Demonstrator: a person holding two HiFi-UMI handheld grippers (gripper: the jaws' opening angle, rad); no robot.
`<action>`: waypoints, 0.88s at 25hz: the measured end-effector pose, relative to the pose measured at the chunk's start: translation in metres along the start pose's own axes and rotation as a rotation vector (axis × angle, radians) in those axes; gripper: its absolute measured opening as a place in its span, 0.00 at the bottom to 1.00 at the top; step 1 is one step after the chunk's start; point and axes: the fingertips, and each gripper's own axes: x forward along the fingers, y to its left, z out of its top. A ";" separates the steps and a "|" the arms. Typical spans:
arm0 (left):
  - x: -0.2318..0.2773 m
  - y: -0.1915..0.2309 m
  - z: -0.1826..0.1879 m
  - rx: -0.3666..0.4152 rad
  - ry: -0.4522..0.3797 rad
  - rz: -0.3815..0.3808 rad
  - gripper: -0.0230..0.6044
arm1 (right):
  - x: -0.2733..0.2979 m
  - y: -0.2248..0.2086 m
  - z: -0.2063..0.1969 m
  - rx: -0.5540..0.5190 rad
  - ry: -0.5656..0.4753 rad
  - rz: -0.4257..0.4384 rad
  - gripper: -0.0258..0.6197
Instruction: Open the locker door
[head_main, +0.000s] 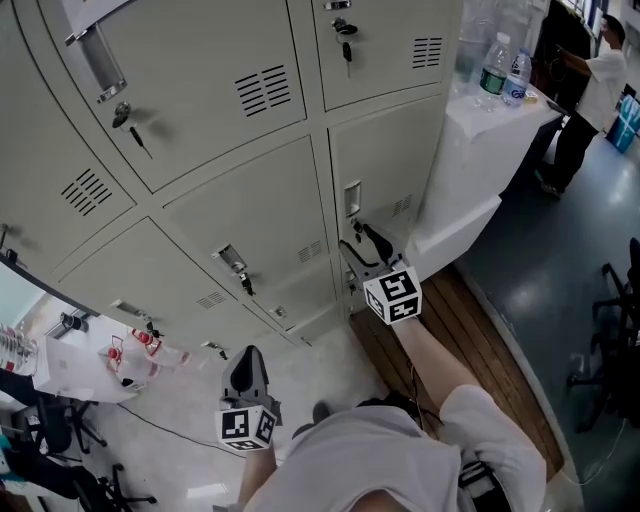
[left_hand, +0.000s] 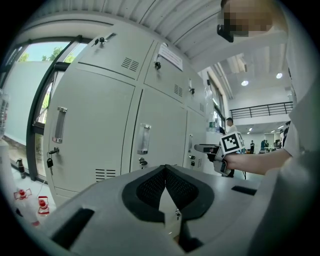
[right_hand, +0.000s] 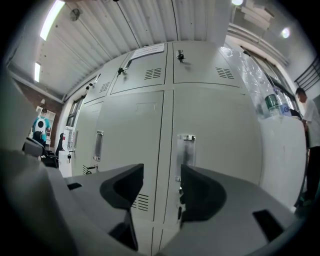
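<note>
Grey sheet-metal locker door (right_hand: 220, 165), shut, at the right edge of the locker bank (right_hand: 135, 115): probably light, stiff, slick, best taken by its recessed handle (right_hand: 186, 150). Fingers of the right gripper (right_hand: 161, 172) open before it; fingers of the left gripper (left_hand: 165, 172) closed, empty.

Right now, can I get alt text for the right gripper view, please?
The right gripper has its tongs open and empty, aimed at a closed grey locker door, its handle showing above the right tong. Water bottles stand at far right.

Latch (right_hand: 180, 191) seemingly part-hidden (behind jaw), lockers (head_main: 200, 70) cropped
</note>
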 end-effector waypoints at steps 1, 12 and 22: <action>0.000 0.001 -0.001 -0.002 0.001 0.007 0.04 | 0.006 -0.003 0.001 -0.009 0.001 0.003 0.38; 0.003 0.008 -0.006 -0.017 0.020 0.044 0.04 | 0.055 -0.025 0.018 -0.054 0.001 0.027 0.38; 0.009 0.008 -0.005 -0.012 0.025 0.045 0.04 | 0.065 -0.023 0.022 -0.042 -0.014 0.009 0.35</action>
